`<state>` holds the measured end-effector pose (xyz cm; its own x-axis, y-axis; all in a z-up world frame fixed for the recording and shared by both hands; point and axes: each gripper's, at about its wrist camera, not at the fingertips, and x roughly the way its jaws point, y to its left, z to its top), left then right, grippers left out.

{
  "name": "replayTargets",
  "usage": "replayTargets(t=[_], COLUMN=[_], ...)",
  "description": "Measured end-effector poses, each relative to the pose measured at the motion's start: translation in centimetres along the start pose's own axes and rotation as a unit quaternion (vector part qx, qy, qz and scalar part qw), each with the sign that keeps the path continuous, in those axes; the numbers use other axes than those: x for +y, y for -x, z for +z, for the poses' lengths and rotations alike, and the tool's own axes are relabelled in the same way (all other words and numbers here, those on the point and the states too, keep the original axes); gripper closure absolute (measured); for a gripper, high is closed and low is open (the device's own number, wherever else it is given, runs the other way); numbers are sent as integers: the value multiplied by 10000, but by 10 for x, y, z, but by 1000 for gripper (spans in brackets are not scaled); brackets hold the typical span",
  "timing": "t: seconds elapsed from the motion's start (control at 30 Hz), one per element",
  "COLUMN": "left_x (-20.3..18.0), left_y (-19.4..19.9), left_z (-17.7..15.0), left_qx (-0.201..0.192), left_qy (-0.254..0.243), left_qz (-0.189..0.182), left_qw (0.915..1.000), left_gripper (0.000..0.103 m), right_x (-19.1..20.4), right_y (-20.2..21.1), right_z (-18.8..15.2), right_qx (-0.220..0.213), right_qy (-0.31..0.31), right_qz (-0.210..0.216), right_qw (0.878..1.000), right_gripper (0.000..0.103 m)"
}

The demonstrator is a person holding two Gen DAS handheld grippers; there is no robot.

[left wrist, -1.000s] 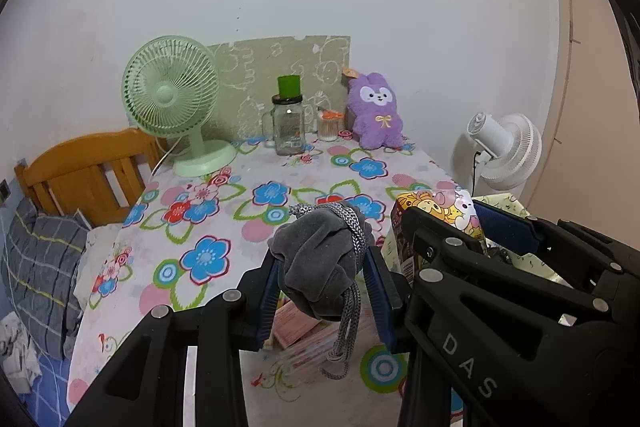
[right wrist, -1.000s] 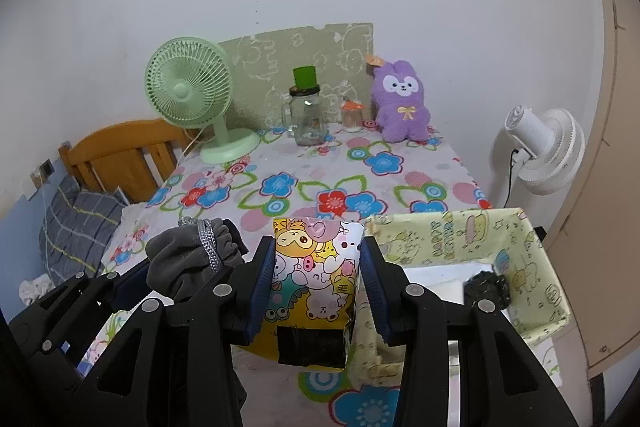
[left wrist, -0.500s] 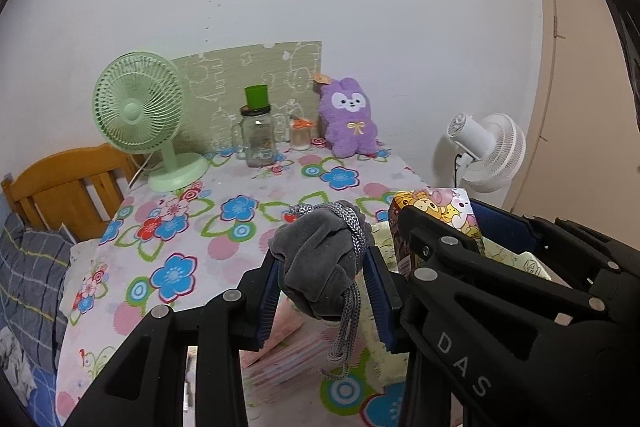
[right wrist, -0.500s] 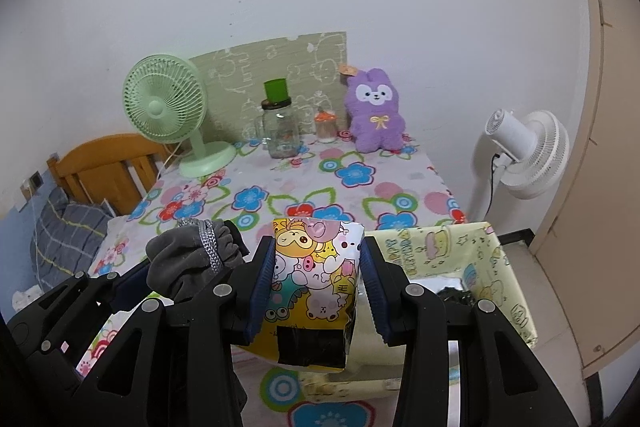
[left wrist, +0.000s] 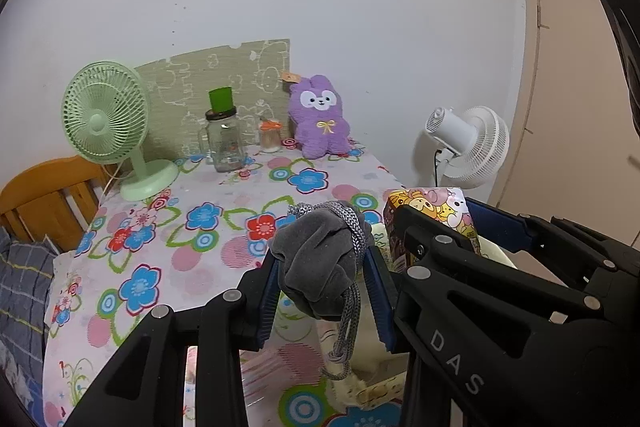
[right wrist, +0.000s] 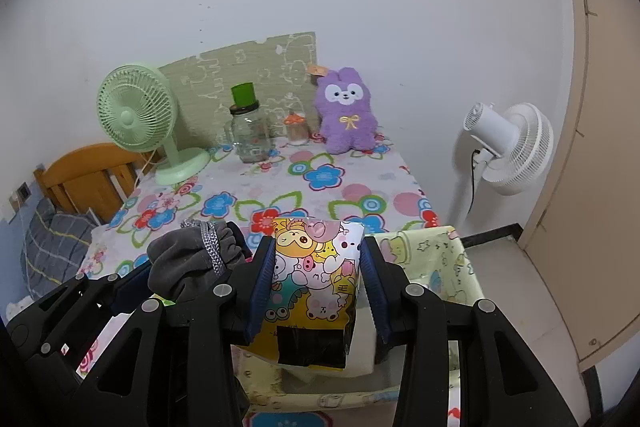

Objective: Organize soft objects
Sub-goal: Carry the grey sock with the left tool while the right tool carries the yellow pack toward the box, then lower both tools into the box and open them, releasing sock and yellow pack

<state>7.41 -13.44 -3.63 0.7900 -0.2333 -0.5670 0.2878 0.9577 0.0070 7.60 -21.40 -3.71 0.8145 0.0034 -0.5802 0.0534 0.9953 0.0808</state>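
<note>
My left gripper (left wrist: 324, 281) is shut on a grey drawstring pouch (left wrist: 320, 263), whose cord hangs down. It also shows in the right wrist view (right wrist: 192, 263). My right gripper (right wrist: 318, 267) is shut on a cartoon-print packet (right wrist: 316, 275), seen at the right of the left wrist view (left wrist: 436, 211). Both are held side by side above a pale yellow fabric basket (right wrist: 436, 259) at the table's near edge. A purple plush bunny (right wrist: 346, 115) sits at the back of the floral table (right wrist: 224, 203).
A green desk fan (right wrist: 140, 119), a glass jar with a green cup (right wrist: 248, 131) and a small orange-lidded jar (right wrist: 296, 131) stand at the back. A white floor fan (right wrist: 508, 151) stands right of the table. A wooden bed frame (right wrist: 84, 179) is at the left.
Both grippers have pulled back from the table and moved right with their loads, now over the yellow basket. Their grips have not changed.
</note>
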Motion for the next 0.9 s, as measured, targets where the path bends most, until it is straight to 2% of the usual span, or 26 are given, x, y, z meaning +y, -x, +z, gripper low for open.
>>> replayTargets(t=[0.53,0.9], left_x=[-33,-48], left_y=[-32,-63], left_z=[-1,-7], left_qx=[217,621], left_qy=[-188,-302], left_qz=[-318,-553], left_qw=[9991,9961], left_gripper=[62,62], right_x=[-41,-63], right_y=[-21,-43], right_z=[-5,-14], right_qx=[175,428], right_qy=[-154,-294], right_qz=[-245,-412], right_qw=[9994,9978], right_gripper=[57,57])
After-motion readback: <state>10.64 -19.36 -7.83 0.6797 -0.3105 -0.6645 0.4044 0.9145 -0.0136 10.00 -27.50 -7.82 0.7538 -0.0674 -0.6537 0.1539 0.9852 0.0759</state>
